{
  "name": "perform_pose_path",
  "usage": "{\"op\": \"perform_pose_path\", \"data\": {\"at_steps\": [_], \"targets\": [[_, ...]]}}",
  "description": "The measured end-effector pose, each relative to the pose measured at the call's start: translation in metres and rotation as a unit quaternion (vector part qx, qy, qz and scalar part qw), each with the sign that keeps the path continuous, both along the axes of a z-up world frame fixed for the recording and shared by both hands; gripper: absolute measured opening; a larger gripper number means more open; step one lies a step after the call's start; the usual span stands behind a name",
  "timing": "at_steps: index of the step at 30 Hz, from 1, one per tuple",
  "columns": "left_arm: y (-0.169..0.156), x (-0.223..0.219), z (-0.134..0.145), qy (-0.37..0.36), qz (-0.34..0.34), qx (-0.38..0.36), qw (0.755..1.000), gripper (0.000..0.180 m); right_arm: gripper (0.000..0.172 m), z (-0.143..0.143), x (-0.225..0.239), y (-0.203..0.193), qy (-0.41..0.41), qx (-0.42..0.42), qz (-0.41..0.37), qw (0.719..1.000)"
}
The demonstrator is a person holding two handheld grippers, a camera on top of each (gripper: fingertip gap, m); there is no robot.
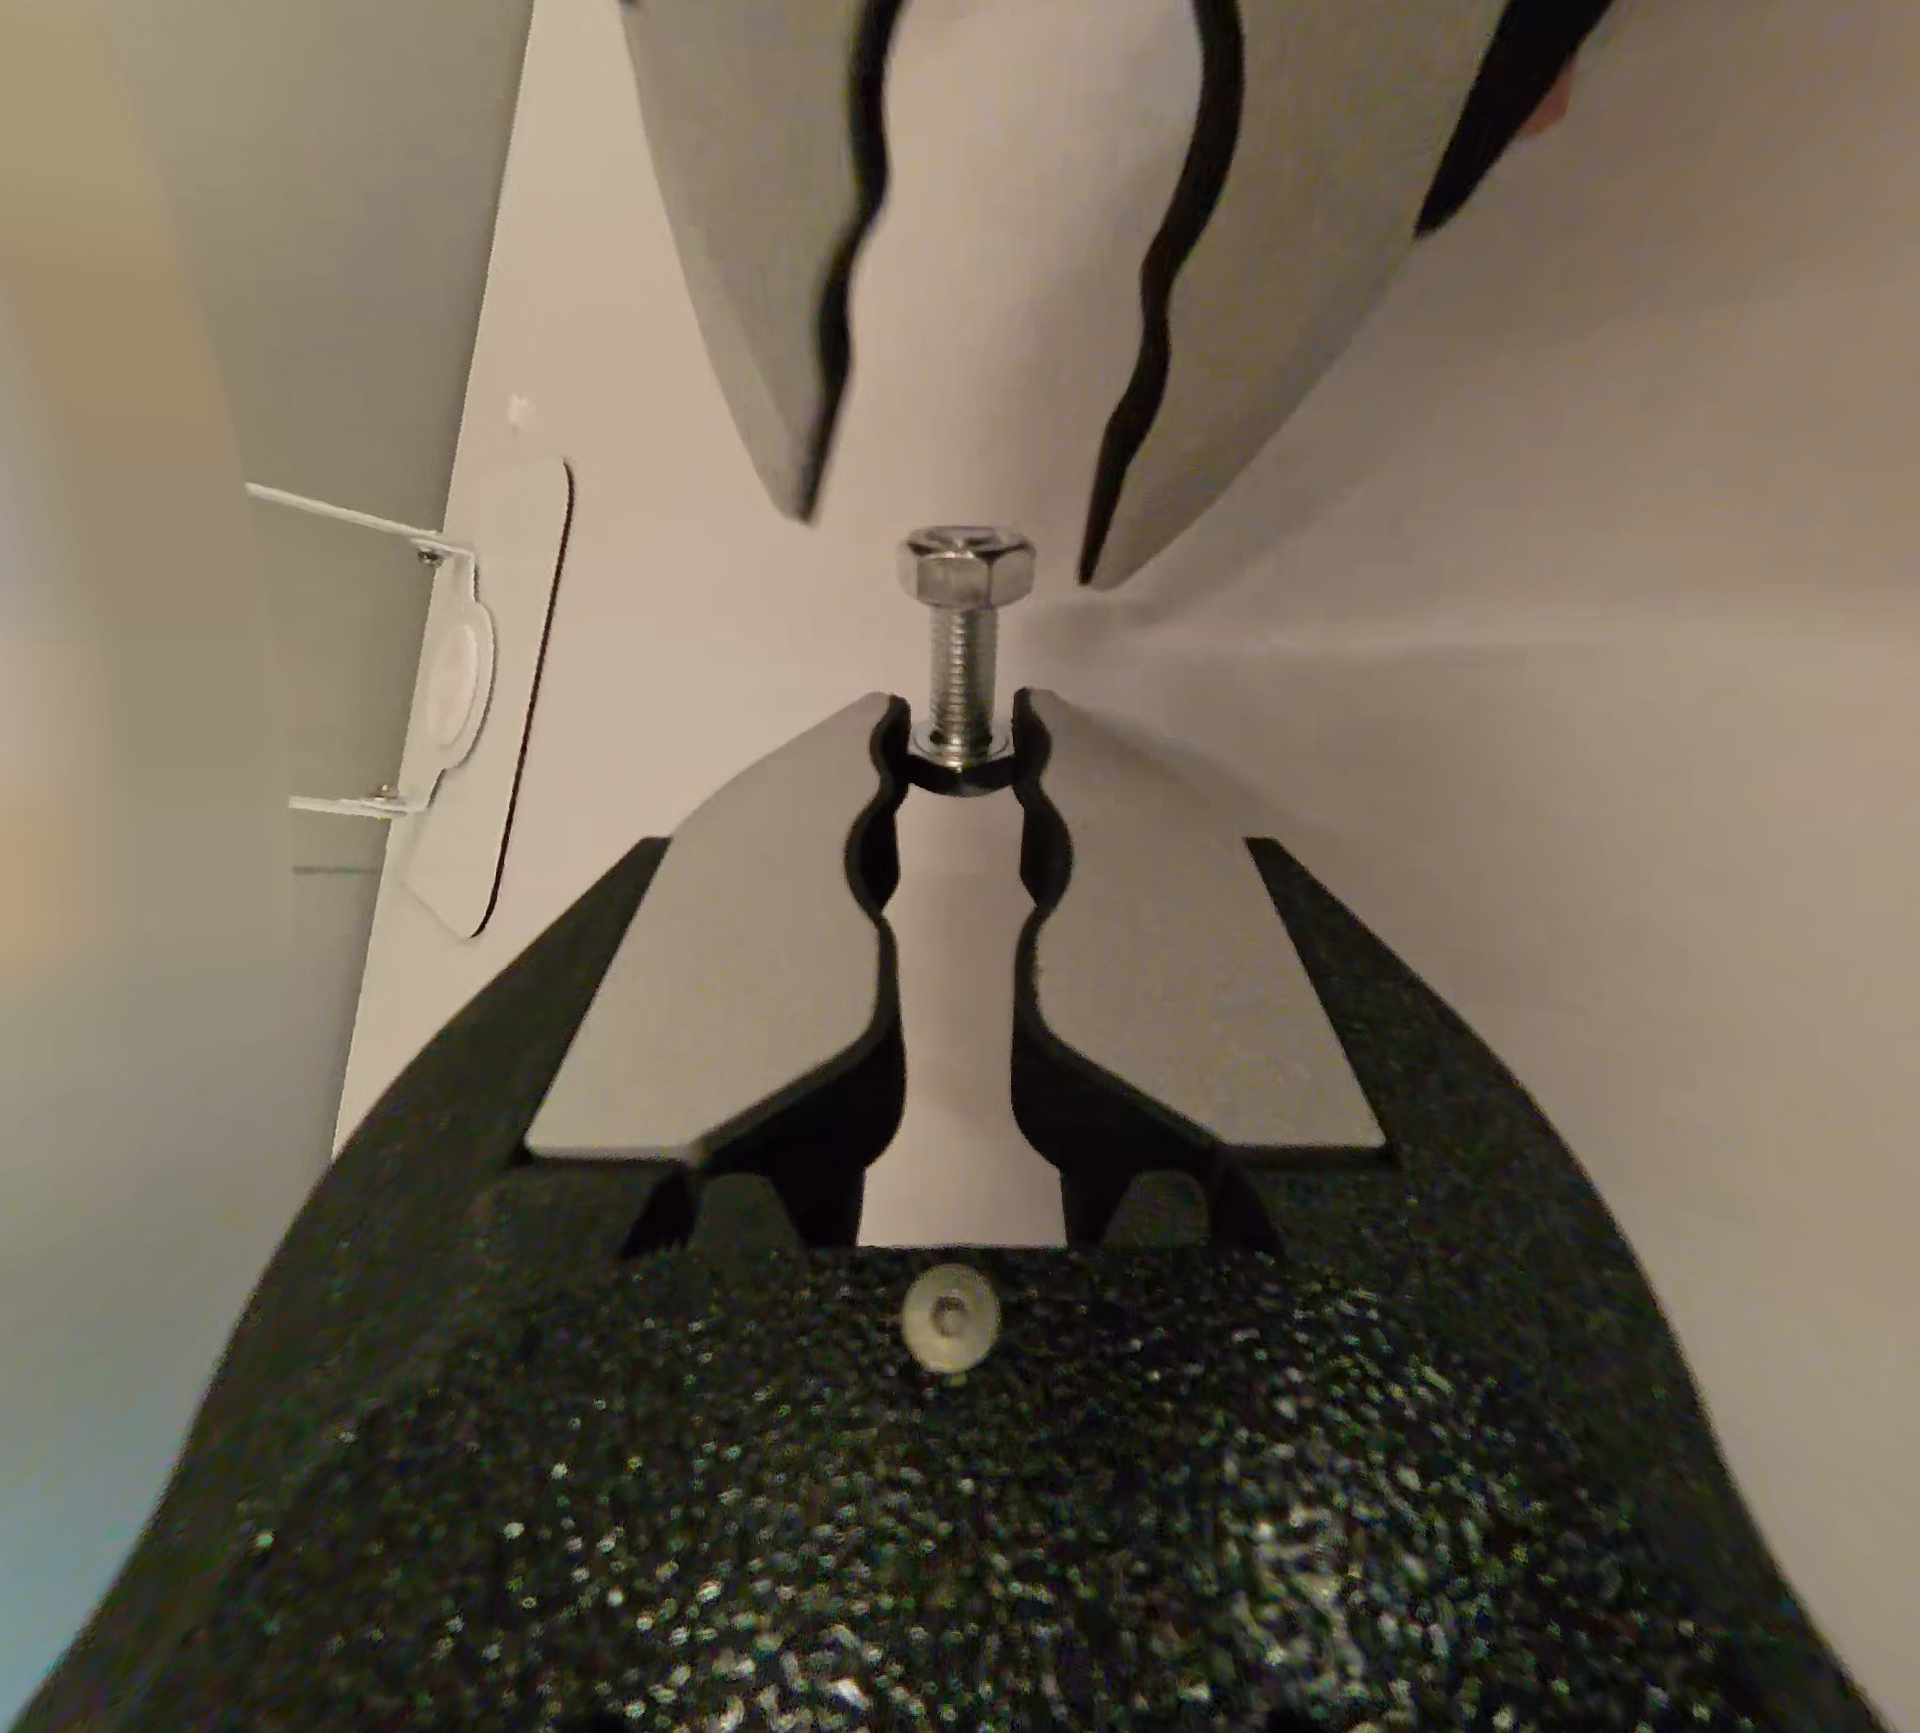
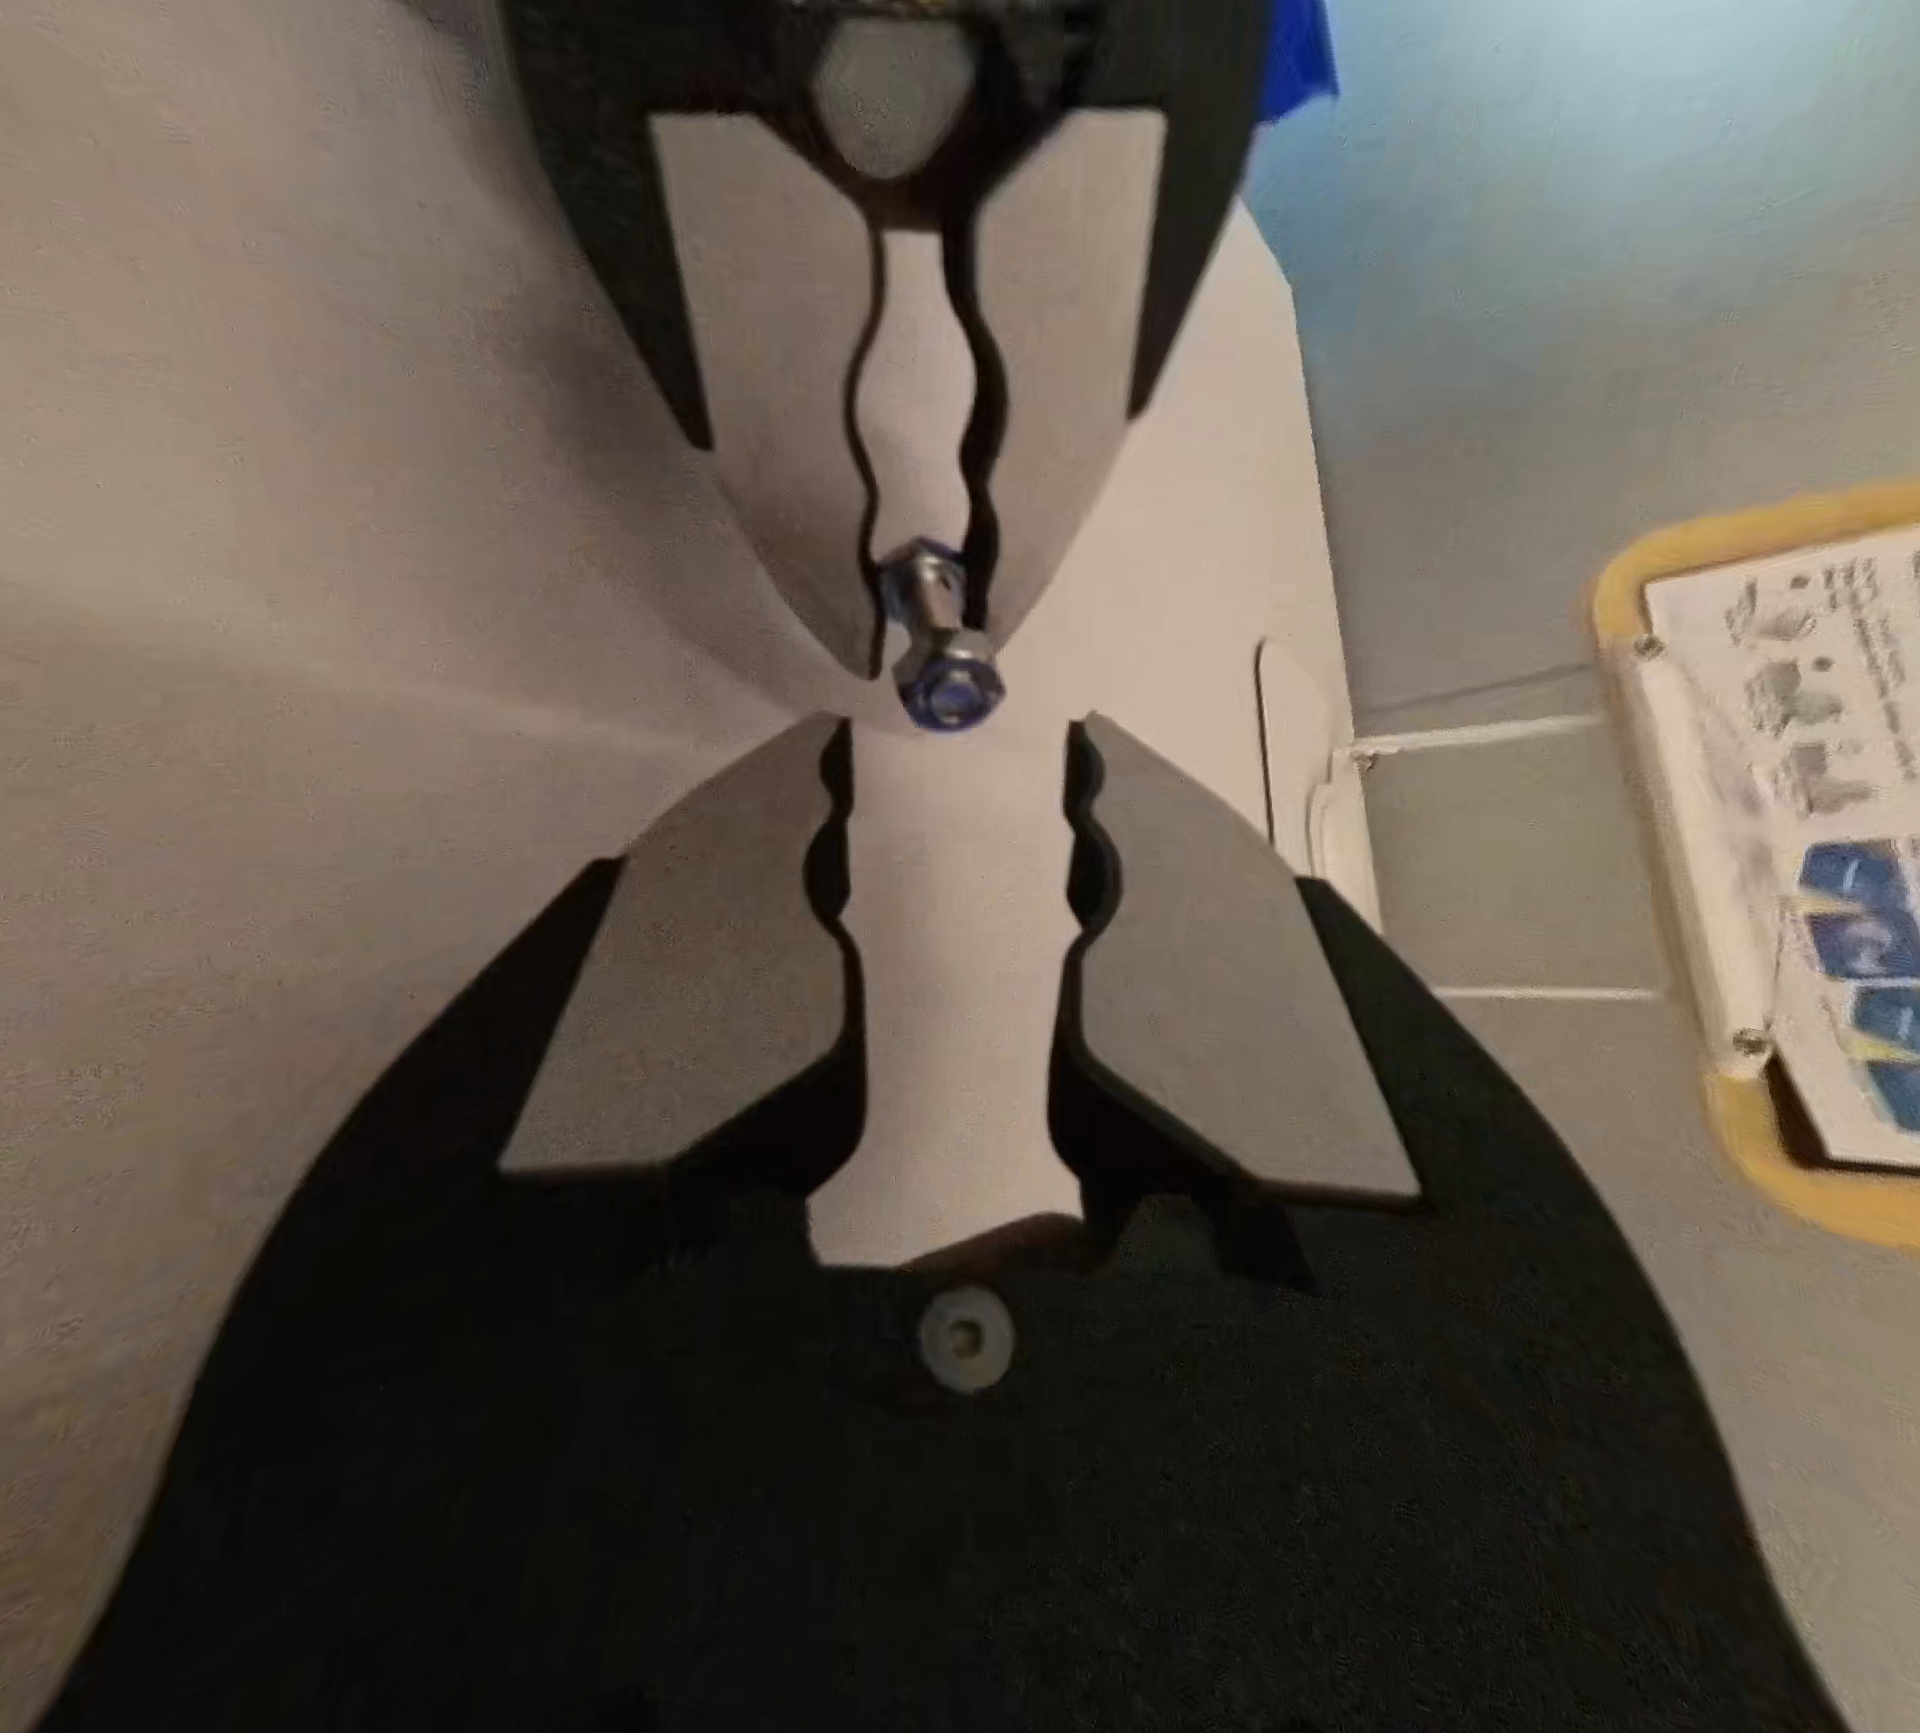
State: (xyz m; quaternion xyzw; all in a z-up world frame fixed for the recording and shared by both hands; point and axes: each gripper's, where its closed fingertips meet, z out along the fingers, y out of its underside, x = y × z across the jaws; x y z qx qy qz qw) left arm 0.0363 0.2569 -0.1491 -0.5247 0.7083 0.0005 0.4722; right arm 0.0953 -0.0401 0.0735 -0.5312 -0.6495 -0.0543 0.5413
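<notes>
LEFT GRIPPER: the left gripper (image 1: 956,753) is pinching a hex nut (image 1: 954,774) between its two fingers (image 1: 790,810), right at the tips, both pads pressing on the nut's sides. The right wrist view is showing the same grip from the far side (image 2: 925,613).

BOLT: a silver hex-head bolt (image 1: 964,644) is sitting threaded into that nut, its shank sticking straight out past the left fingertips and its head (image 1: 966,566) pointing away from them. In the right wrist view the bolt (image 2: 940,644) is leaning out of the left fingers with its head toward the right gripper.

RIGHT GRIPPER: the right gripper (image 2: 961,748) is standing with its fingers (image 2: 1153,852) spread, nothing between them. Seen from the left wrist view, its two fingertips (image 1: 951,551) are flanking the bolt head, one on either side and just beyond it, with a clear gap to the head on both sides. The right gripper looks motion-blurred there.

TABLE: a white table (image 1: 1455,748) is lying beneath both sets of fingers.

SURROUNDINGS: off to the left of the left fingers, a white bracket with small screws (image 1: 436,675) is sitting at the table edge. To the right of the right fingers, a yellow-framed board carrying a printed sheet (image 2: 1787,852) is lying on the grey floor (image 2: 1558,540), and a blue object (image 2: 1299,0) is showing beyond the left gripper.
</notes>
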Motion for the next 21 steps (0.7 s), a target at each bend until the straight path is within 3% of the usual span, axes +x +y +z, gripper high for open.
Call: {"op": "perform_pose_path", "data": {"at_steps": [1, 3, 5, 6, 8, 9, 10, 12, 14, 16, 19, 21], "targets": [[-0.003, 0.002, -0.002, 0.003, -0.006, 0.0, 1.0, 0.018, 0.023, -0.002, -0.004, -0.004, -0.001, 0.0, 0.006, 1.0], [-0.004, 0.002, -0.006, 0.022, -0.006, 0.014, 1.0, 0.018, 0.019, -0.005, -0.006, -0.005, 0.014, -0.049, -0.016, 0.999], [-0.001, 0.0, -0.005, 0.028, -0.001, 0.034, 0.999, 0.018, 0.019, -0.009, -0.004, -0.003, 0.083, -0.196, -0.08, 0.974], [0.001, 0.0, -0.003, 0.029, 0.0, 0.047, 0.998, 0.018, 0.018, -0.01, -0.005, -0.005, 0.147, -0.302, -0.118, 0.935], [0.002, -0.001, 0.0, 0.032, 0.0, 0.064, 0.997, 0.018, 0.019, -0.007, -0.007, -0.01, 0.251, -0.475, -0.149, 0.83], [0.002, 0.0, 0.0, 0.028, 0.001, 0.062, 0.998, 0.018, 0.019, -0.005, -0.007, -0.011, 0.274, -0.51, -0.137, 0.804], [0.001, 0.0, 0.002, 0.019, 0.002, 0.053, 0.998, 0.018, 0.02, -0.002, -0.007, -0.012, 0.279, -0.514, -0.12, 0.802], [0.003, 0.0, 0.006, 0.0, 0.009, 0.04, 0.999, 0.018, 0.034, 0.003, -0.004, -0.007, 0.255, -0.446, -0.095, 0.853], [0.006, -0.003, 0.005, -0.004, 0.016, 0.029, 0.999, 0.018, 0.04, 0.011, -0.002, -0.003, 0.194, -0.306, -0.067, 0.93], [0.006, -0.003, 0.003, -0.006, 0.016, 0.018, 1.0, 0.018, 0.045, 0.017, 0.0, -0.001, 0.121, -0.148, -0.042, 0.981], [0.001, 0.0, 0.001, -0.004, 0.003, 0.008, 1.0, 0.018, 0.036, 0.009, -0.006, -0.007, 0.034, -0.046, -0.016, 0.998], [-0.004, 0.003, 0.0, -0.002, -0.005, 0.009, 1.0, 0.018, 0.018, 0.003, -0.008, -0.007, 0.044, -0.081, -0.042, 0.995]]}}
